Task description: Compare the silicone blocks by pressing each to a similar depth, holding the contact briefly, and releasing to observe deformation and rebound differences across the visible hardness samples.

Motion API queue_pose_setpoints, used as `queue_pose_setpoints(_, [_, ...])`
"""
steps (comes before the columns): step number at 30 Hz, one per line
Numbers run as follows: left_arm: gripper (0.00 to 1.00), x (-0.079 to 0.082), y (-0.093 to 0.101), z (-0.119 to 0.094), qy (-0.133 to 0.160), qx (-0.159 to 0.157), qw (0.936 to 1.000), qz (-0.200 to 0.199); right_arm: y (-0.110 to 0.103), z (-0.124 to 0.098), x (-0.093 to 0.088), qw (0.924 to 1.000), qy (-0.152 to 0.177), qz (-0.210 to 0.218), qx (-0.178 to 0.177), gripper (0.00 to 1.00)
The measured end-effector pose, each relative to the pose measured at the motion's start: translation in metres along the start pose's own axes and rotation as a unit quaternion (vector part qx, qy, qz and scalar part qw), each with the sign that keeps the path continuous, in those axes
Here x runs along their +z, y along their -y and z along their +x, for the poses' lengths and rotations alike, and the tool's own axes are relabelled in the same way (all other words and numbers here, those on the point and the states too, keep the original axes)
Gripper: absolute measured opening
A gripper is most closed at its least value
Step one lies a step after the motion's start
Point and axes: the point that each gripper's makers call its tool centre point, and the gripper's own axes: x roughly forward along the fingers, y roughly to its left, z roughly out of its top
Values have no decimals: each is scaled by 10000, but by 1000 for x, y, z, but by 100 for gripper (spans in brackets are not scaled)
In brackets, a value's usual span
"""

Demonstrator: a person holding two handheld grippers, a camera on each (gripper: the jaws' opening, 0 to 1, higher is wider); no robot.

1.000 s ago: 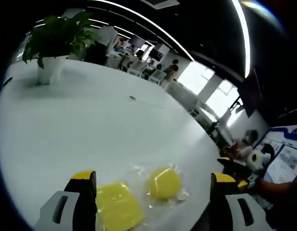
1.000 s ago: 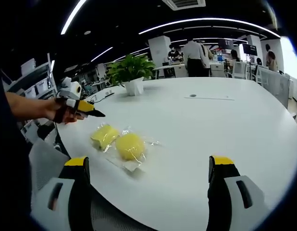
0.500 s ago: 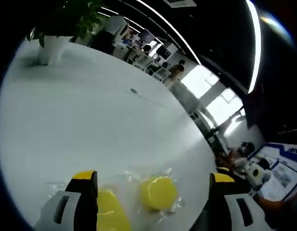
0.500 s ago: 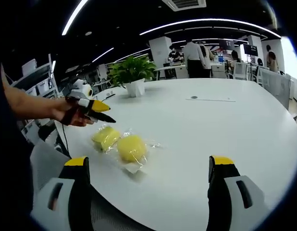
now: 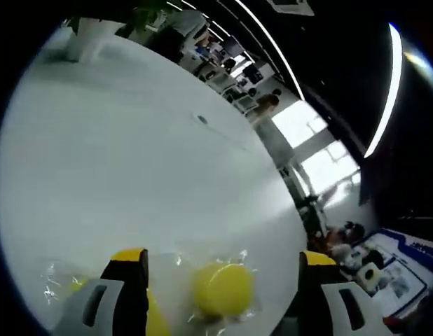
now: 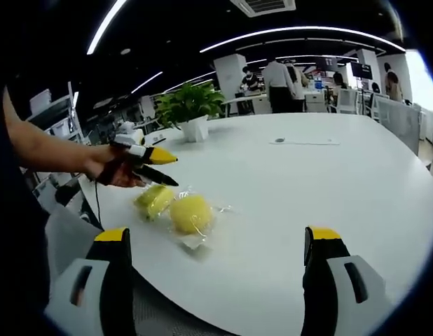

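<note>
In the right gripper view, going left to right: a person's hand (image 6: 111,168) carries the left gripper (image 6: 155,166) in from the left, its yellow-tipped fingers (image 6: 162,158) parted, one above the other, and angled down toward the bench (image 6: 328,182); they hang just over the flat square silicone block (image 6: 153,199), which suggests this sample is the next to be pressed; whether the lower tip already touches its wrapper I cannot tell. Just beside it, touching or nearly so, lies the round silicone block (image 6: 190,213); both sit in clear plastic bags (image 6: 215,210) near the bench's near edge, probably laid side by side so each can be pushed in turn to a like depth and compared. Behind them, well apart, a potted plant (image 6: 189,107) stands on the bench; people stand in the office beyond.

The right gripper (image 6: 216,280) has its fingers spread wide and holds nothing; it sits back from the blocks, most likely kept clear so the pressing can be watched.

In the left gripper view, the left gripper (image 5: 220,287) shows its fingers wide apart and gripping nothing; the square block (image 5: 155,320) is mostly hidden behind the left finger (image 5: 125,294), while the round block (image 5: 223,288) lies between the two, crinkled bag around it. No pressing has visibly begun; the next move calls for a slow, straight descent, since the slick bags could let a block slide.
</note>
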Motion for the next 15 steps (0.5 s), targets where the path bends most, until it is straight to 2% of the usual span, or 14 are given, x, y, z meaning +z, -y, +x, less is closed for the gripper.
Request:
queue_pose_setpoints(2, [88, -4, 2, 2, -47, 11, 9999, 125, 2, -1, -2, 10000, -27, -15, -14, 96])
queue_pose_setpoints(10, [80, -13, 7, 15, -224, -84, 9997, 54, 5, -7, -9, 9999, -63, 84, -85, 96])
queue_pose_setpoints(12, [75, -14, 2, 18, -257, 54, 9996, 84, 5, -9, -9, 9999, -53, 111, -101, 96])
queue_pose_setpoints(15, [61, -11, -10, 20, -165, 333, 9987, -348, 5, -10, -11, 9998, -62, 135, -118, 96])
